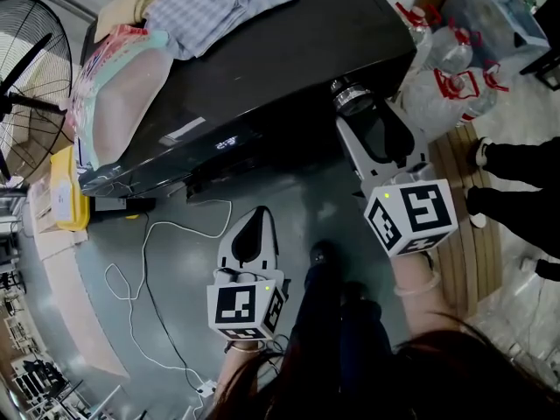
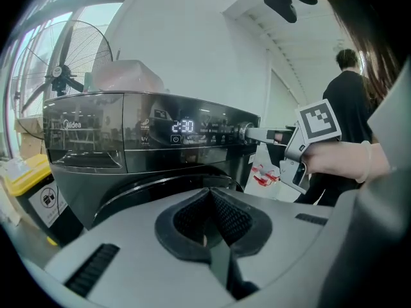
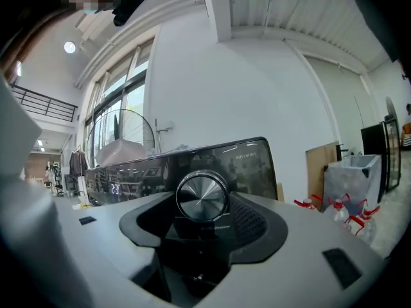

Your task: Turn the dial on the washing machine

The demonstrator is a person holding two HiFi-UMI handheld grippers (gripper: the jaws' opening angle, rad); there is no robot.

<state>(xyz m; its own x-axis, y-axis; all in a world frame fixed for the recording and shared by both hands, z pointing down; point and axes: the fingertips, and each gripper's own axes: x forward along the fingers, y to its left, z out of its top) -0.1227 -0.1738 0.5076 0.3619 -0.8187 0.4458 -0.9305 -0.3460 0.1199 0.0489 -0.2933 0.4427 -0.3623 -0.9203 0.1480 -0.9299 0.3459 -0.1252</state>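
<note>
The black washing machine [image 1: 289, 51] has a round silver dial [image 3: 202, 196] at the right end of its front panel. My right gripper [image 3: 202, 205] is at the dial [image 1: 350, 94], and the dial sits between its two pads with both touching its rim. In the left gripper view the right gripper [image 2: 253, 134] reaches the panel at the dial. My left gripper [image 1: 258, 215] hangs lower, away from the machine's front, over the floor. Its jaws [image 2: 210, 204] are shut with nothing between them. The lit display [image 2: 183, 126] glows on the panel.
Folded cloth [image 1: 219, 3] and a plastic bag [image 1: 122, 86] lie on the machine's top. A standing fan [image 1: 26, 68] and a yellow bin [image 1: 66, 186] are at the left. A white cable [image 1: 157, 261] runs over the floor. Water bottles [image 1: 455, 68] and a person's legs [image 1: 516, 182] are at the right.
</note>
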